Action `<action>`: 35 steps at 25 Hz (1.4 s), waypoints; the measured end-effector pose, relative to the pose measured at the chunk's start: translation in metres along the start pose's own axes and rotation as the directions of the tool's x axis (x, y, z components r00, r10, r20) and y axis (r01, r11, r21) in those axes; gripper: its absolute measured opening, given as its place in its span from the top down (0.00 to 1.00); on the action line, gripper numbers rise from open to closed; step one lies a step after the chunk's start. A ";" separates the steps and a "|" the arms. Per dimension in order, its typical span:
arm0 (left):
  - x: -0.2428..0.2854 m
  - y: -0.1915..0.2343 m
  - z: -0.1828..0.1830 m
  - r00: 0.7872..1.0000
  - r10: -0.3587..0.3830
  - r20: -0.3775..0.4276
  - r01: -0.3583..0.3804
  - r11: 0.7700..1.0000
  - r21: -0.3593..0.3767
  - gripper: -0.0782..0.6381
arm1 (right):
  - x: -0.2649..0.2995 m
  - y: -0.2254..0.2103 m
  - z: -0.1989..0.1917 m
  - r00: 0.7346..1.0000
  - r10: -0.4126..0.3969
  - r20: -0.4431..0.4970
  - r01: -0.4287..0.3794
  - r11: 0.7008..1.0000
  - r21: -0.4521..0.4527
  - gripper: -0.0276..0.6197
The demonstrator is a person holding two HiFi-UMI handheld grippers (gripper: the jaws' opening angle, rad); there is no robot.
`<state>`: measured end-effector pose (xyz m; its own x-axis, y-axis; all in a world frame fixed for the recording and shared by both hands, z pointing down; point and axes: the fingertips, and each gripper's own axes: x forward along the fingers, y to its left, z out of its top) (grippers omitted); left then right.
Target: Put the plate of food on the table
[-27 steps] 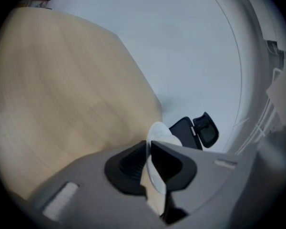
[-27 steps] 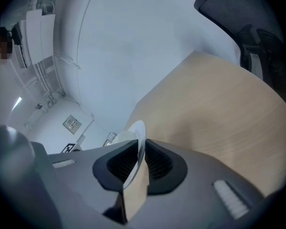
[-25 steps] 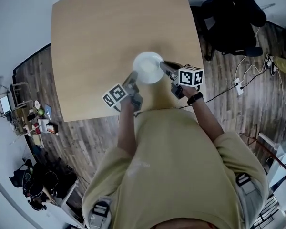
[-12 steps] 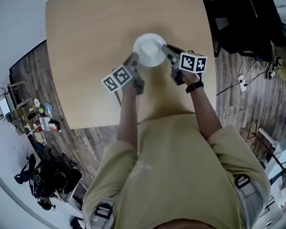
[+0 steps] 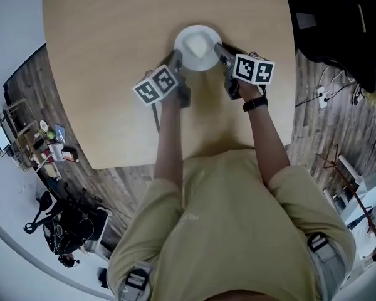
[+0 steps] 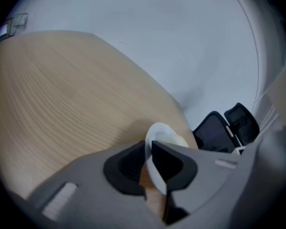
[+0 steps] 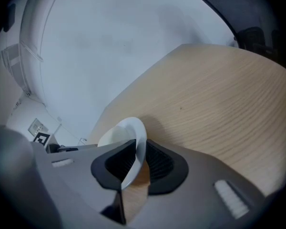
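Head view: white plate [image 5: 199,47] sat on the wooden table [image 5: 106,61], toward its far middle, straight ahead of the person. It lay between the two tools: left gripper [image 5: 177,60] on the near-left rim, right gripper [image 5: 219,50] on the right rim. Both pointed inward at the plate's centre from roughly opposite sides, equally near. The plate is round, so no long axis to mind.

Left gripper view: jaws nearly together, pads pinching the thin plate [image 6: 155,131] rim edge-on. A pale mound of food [image 6: 174,139] showed just past the rim. Left gripper [image 6: 148,149] looked firmly on.

Right gripper view: right gripper [image 7: 139,151] jaws were opening. The plate [image 7: 126,128] rim stood between them, leaning on one pad, with bare wood visible through the gap. That grip was judged to be let go.

A shadow tight under the plate suggested it was resting on the wood. Judged next: each tool backs out along its own line, away from the centre, without dragging the rim.
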<state>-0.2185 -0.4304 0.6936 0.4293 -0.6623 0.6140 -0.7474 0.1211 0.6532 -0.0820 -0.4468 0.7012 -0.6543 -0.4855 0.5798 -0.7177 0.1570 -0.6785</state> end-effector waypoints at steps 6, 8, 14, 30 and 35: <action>0.004 0.015 -0.007 0.997 0.052 -0.065 -0.051 0.999 0.015 0.83 | 0.012 -0.004 -0.007 0.989 -0.139 -0.059 0.132 0.986 -0.101 0.84; 0.006 0.017 -0.011 0.994 0.082 -0.073 -0.080 0.996 0.032 0.82 | 0.014 -0.005 -0.009 0.987 -0.149 -0.066 0.140 0.983 -0.122 0.84; -0.007 0.016 -0.003 0.995 0.101 -0.017 -0.098 0.988 0.122 0.73 | -0.001 -0.002 0.003 0.994 -0.101 0.030 0.103 0.992 -0.079 0.75; -0.139 -0.105 -0.003 0.924 0.000 0.382 -0.207 0.841 0.500 0.77 | -0.161 0.085 0.036 0.906 -0.069 0.417 0.313 0.773 -0.552 0.77; -0.175 -0.149 -0.029 0.875 -0.030 0.484 -0.287 0.773 0.566 0.82 | -0.226 0.105 0.029 0.828 -0.017 0.561 0.386 0.743 -0.547 0.82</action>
<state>-0.1676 -0.3114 0.5018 0.1526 -0.9406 0.3033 -0.9878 -0.1351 0.0778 -0.0020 -0.3458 0.4859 -0.3955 -0.8870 0.2384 -0.9161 0.3994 -0.0336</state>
